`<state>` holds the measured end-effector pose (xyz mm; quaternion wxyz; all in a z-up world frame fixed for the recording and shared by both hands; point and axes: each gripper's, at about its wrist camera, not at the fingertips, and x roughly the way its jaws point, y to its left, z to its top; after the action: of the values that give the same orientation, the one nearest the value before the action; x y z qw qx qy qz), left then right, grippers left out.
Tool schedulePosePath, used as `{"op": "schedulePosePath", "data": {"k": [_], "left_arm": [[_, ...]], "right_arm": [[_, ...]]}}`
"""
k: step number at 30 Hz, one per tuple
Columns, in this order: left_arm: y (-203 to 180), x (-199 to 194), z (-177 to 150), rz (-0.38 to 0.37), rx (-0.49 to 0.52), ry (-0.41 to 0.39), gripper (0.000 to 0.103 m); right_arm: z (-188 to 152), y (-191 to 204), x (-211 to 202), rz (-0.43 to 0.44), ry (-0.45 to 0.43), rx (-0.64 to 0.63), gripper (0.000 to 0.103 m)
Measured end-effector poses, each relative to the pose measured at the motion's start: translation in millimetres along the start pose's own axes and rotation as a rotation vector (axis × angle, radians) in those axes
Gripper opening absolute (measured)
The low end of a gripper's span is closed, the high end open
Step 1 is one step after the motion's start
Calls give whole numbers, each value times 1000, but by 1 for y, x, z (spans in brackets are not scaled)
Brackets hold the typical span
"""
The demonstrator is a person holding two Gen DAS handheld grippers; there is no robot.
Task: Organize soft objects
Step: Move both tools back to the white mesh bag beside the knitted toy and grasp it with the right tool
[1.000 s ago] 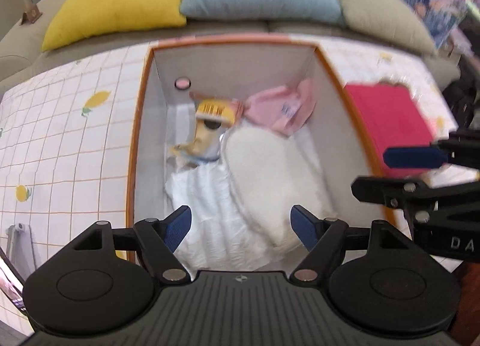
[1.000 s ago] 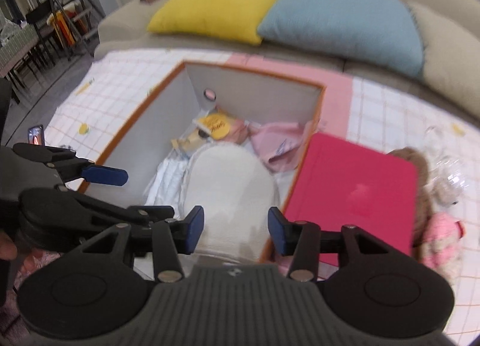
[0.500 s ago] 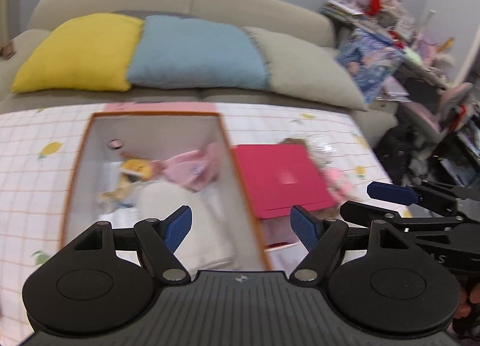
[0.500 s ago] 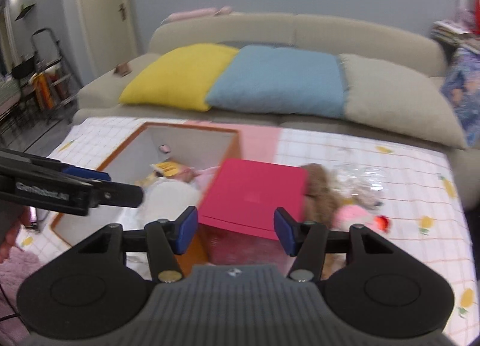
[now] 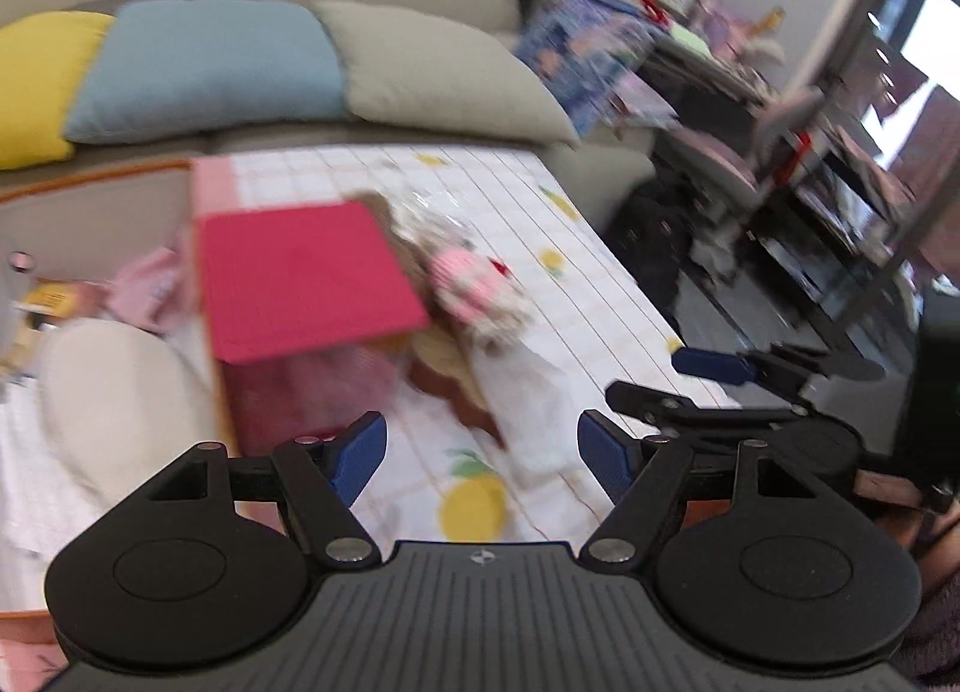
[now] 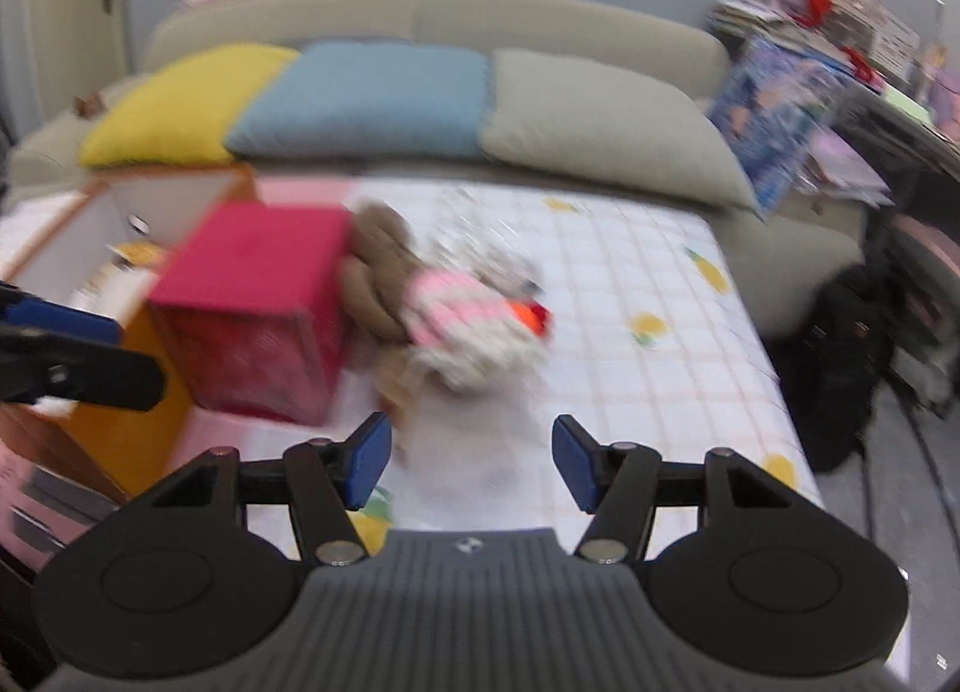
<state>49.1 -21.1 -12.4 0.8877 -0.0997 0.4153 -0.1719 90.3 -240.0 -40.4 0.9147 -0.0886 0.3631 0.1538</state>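
An open orange-rimmed box (image 5: 90,182) (image 6: 174,179) on the table holds a white cushion (image 5: 114,386) and pink and yellow soft items. A red box (image 5: 294,278) (image 6: 258,296) stands at its right side. Right of that lies a pile of soft toys: a brown plush (image 6: 375,266) and a pink-and-white striped one (image 5: 474,290) (image 6: 462,314). My left gripper (image 5: 480,455) is open and empty above the tablecloth near the pile. My right gripper (image 6: 471,461) is open and empty, in front of the pile. It also shows in the left wrist view (image 5: 708,374).
The table wears a white checked cloth with lemon prints (image 6: 648,296). A sofa with yellow (image 6: 180,104), blue (image 6: 366,98) and beige (image 6: 606,128) cushions runs behind it. Cluttered shelves (image 5: 840,182) and a dark bag (image 6: 840,344) stand to the right, past the table edge.
Both grippers have lifted away from the open box and swung right toward the pile of soft toys. Both stay open and empty.
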Motion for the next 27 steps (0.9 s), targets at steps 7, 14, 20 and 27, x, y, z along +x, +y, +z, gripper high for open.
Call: {"op": "schedulePosePath", "data": {"k": [7,14,20,27], "left_arm": [[-17,43,-9,-2,17,91,82],[-11,72,-13,99,31,154,77],[-4,86,-9,103,4,183,77],[-10,96,-8,90,6,210,77]], "right_arm": [[-17,-25,22,28,92,117,62],[-12,-24,77,130,174,182,90],[-12,-40,120,178,230,247,91],[-10,-41,142,263,234,255,84]]}}
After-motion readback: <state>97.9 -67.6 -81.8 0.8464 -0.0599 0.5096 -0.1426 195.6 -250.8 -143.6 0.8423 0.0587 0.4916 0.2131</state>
